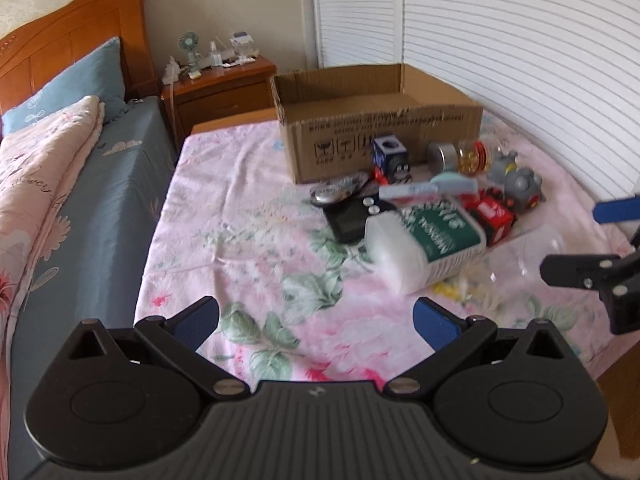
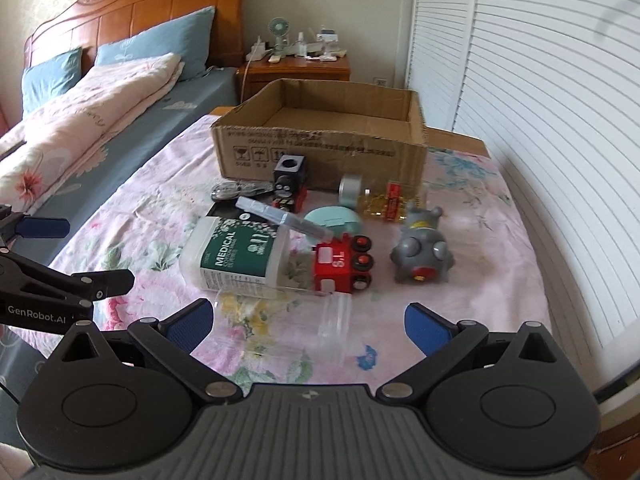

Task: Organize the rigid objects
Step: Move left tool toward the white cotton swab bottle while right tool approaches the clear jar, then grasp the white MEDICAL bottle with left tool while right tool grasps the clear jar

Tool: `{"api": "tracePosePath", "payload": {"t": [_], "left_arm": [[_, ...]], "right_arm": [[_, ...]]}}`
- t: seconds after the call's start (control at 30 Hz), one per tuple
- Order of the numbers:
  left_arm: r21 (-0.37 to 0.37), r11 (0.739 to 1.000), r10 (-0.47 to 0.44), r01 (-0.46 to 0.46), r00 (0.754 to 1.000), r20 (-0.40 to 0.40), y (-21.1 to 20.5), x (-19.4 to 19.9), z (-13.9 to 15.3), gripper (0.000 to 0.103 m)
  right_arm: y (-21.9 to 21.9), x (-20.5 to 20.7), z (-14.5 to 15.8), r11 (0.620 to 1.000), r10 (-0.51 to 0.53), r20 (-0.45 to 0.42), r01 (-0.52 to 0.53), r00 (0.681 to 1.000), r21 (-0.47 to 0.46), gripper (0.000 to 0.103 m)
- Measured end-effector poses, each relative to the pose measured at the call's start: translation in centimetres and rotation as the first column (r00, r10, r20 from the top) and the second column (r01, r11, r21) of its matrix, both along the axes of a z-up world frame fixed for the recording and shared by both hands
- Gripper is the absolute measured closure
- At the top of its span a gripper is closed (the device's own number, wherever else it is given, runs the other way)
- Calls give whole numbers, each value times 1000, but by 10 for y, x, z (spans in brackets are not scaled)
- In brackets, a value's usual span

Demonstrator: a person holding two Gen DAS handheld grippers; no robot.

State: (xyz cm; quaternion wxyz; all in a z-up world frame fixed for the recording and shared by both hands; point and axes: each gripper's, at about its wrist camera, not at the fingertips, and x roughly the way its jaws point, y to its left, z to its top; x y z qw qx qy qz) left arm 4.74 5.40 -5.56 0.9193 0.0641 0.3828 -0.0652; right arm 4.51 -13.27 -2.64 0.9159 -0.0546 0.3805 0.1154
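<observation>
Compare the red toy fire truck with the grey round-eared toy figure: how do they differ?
The red toy fire truck is boxy, while the grey round-eared toy figure is rounded. The truck has black wheels; the figure shows none. The truck touches the clear plastic jar; the figure stands apart. Both rest on the floral sheet.

The left gripper (image 1: 316, 322) hangs with its blue-padded fingers (image 1: 196, 322) spread wide, nothing between them. The right gripper (image 2: 308, 320) hangs beside it, level with it, its jaws equally wide apart and empty, both pointing forward the same way.
</observation>
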Motion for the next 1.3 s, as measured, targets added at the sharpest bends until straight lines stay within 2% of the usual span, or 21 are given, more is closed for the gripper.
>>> {"api": "tracePosePath", "payload": {"t": [0.23,0.4,0.67,1.03,1.13,1.3], "left_arm": [[42,998,-51,52,998,-25,12,5,-15,1],[36,996,-75,77,996,-49,19,12,-22,1],[-10,993,-115,114,991,-63,13,23,-22,1],[-105,983,-156,151,987,-42,-41,52,-2,1],[-101,983,-157,151,987,-45,-63,63,-3,1],[-54,994,-98,95,994,-46,-84,78,-16,1]], "right_arm": [[27,14,-17,996,4,4,-3,1000,-87,0],[33,21,-27,994,-21,-17,19,1000,-104,0],[12,21,-35,992,-74,-53,68,996,-108,0],[-16,15,-53,989,-106,-68,98,992,-114,0],[-22,13,-56,990,-102,-64,95,993,-101,0],[-29,12,-59,993,-86,-58,81,995,-84,0]]}}
